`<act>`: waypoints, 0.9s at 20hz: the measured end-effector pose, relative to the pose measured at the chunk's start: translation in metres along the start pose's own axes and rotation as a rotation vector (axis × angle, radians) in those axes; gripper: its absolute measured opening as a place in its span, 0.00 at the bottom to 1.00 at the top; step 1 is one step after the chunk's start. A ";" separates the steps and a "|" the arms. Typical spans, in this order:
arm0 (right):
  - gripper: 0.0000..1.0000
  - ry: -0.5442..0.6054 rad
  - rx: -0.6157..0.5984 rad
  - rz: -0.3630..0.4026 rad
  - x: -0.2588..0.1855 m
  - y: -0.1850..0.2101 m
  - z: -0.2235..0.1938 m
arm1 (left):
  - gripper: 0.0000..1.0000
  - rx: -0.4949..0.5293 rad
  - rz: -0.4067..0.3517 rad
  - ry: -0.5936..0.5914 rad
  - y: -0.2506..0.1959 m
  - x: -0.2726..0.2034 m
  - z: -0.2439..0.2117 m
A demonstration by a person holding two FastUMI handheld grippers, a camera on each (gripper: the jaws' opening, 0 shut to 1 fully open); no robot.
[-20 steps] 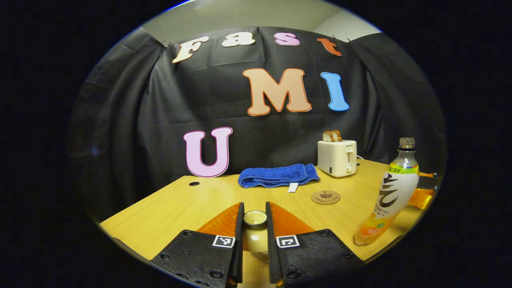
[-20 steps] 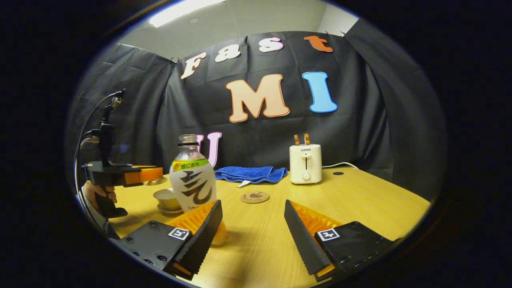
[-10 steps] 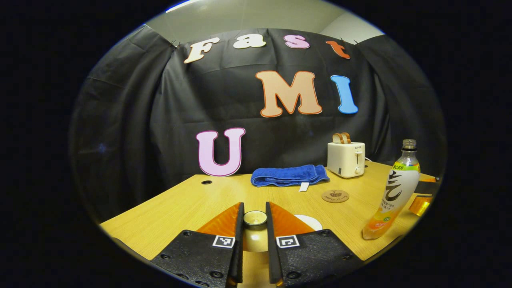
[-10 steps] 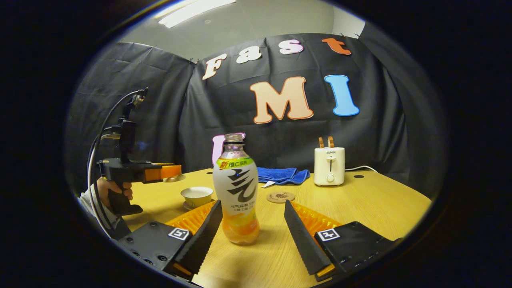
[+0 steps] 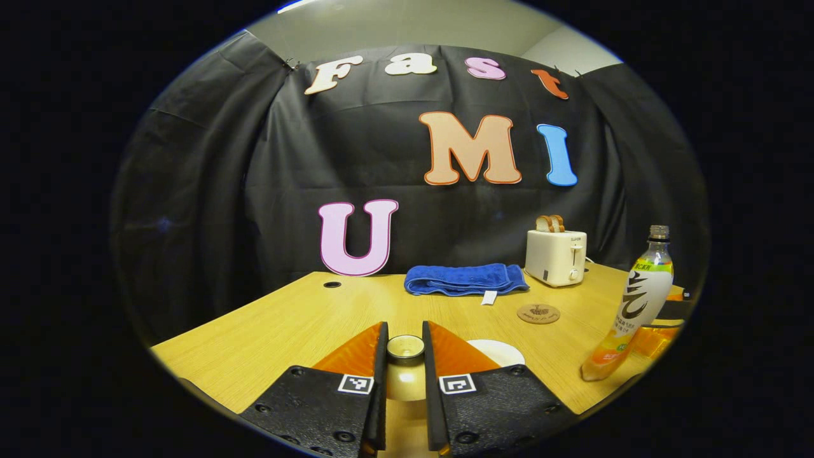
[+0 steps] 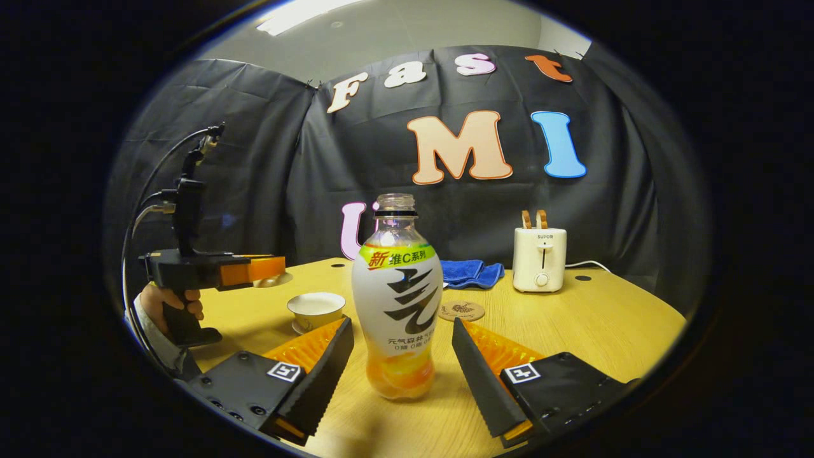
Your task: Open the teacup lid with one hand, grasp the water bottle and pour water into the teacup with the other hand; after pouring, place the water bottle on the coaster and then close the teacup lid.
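While one lid sits clamped in the left hand-held gripper | right hand-held gripper wide (straddling one bottle)

Uncapped bottle upright (teacup lidless)

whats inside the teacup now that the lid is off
The teacup stands open on its saucer, its lid held up by the left gripper. The low camera angle hides the cup's inside, so its contents cannot be told.
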State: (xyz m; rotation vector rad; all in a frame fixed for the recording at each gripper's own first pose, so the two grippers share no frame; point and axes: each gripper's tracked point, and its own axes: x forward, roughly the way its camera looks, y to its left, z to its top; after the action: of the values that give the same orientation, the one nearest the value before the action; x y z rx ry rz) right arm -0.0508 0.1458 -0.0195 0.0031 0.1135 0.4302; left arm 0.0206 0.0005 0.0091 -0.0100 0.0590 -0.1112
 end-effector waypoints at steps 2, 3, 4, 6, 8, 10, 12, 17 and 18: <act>0.95 -0.001 0.002 -0.001 0.004 0.003 0.000 | 0.23 0.004 0.004 0.006 0.003 0.001 -0.002; 0.95 -0.002 0.003 0.000 0.006 0.003 0.001 | 0.22 0.007 0.007 0.005 0.005 0.001 -0.001; 0.98 -0.002 0.002 -0.003 0.009 0.005 0.001 | 0.23 0.007 0.008 0.006 0.006 0.002 -0.001; 0.94 0.006 0.000 -0.002 0.016 0.006 -0.001 | 0.23 -0.001 0.007 0.005 0.007 0.003 -0.001; 0.84 0.009 -0.003 -0.009 0.016 0.006 0.000 | 0.23 -0.009 0.010 0.007 0.009 0.002 -0.002; 0.73 0.009 -0.008 -0.012 0.021 0.007 0.000 | 0.22 -0.014 0.013 0.006 0.011 0.002 -0.001; 0.73 0.009 -0.037 -0.005 0.025 0.010 0.001 | 0.23 -0.015 0.014 0.004 0.013 0.001 0.000; 0.72 0.010 -0.203 -0.033 0.042 -0.003 0.015 | 0.22 -0.034 0.006 0.012 0.012 0.002 -0.003; 0.73 0.010 -0.245 -0.043 0.047 -0.007 0.018 | 0.23 -0.038 0.006 0.014 0.012 0.002 -0.002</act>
State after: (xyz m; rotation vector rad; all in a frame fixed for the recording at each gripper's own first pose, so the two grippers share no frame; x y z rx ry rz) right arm -0.0032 0.1597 -0.0068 -0.2423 0.0703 0.3992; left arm 0.0236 0.0122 0.0065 -0.0465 0.0748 -0.1041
